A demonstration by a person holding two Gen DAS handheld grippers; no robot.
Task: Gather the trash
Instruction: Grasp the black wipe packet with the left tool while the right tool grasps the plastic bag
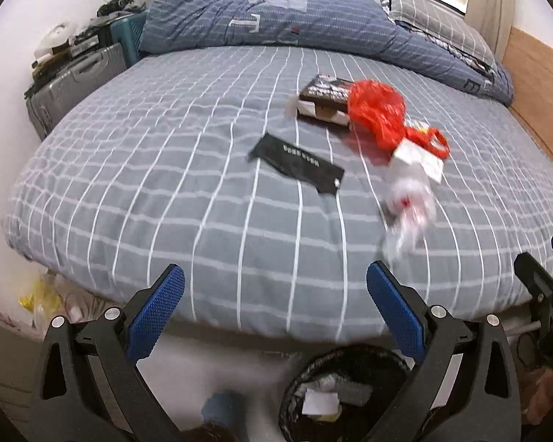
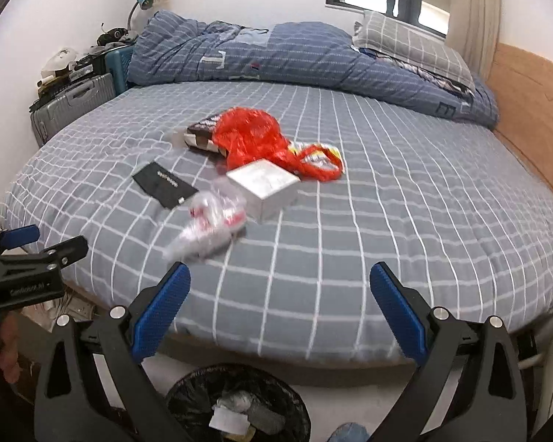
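On the bed lie a flat black card (image 2: 164, 184), a crumpled red bag (image 2: 256, 136) over a dark box (image 2: 202, 133), a white box (image 2: 263, 186) and blurred clear wrap (image 2: 210, 223); the bin (image 2: 239, 403) below holds scraps

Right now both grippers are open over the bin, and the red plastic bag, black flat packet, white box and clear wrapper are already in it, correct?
Not quite. Both views show the red plastic bag, black flat packet, white box and clear wrapper lying on the bed, not in the bin. The left gripper and right gripper are open.
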